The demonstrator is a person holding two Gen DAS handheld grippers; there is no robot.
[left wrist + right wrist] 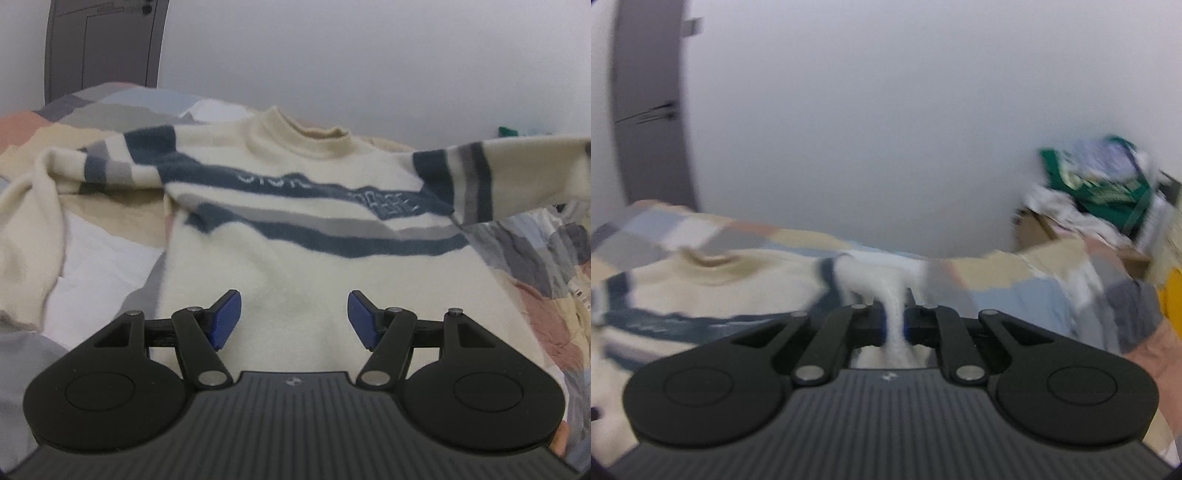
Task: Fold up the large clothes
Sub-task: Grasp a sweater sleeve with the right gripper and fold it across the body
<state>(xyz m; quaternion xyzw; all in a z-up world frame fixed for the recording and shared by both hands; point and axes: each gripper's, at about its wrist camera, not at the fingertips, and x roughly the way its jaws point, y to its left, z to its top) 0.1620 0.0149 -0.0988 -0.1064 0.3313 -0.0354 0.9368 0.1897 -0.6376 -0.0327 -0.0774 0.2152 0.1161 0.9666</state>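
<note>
Sleeve lifted, the slip is our worry

Our right gripper (894, 325) is pinching the sleeve (882, 284) of the sweater (314, 229), which lies face up on the patchwork bedspread (110, 107) at frame centre; the left gripper (294, 319) hangs spread above the hem, holding nothing. We judge the thin pinch could slide off the fluffy knit, or a hard pull could drag the unpinned body askew. A clothes pile (1108, 192) sits at right, the other sleeve (44, 192) sprawls at left, a door (107, 44) upper left.

Bed (110, 251) with patchwork quilt (535, 258), cream striped sweater (295, 258) spread on it
</note>
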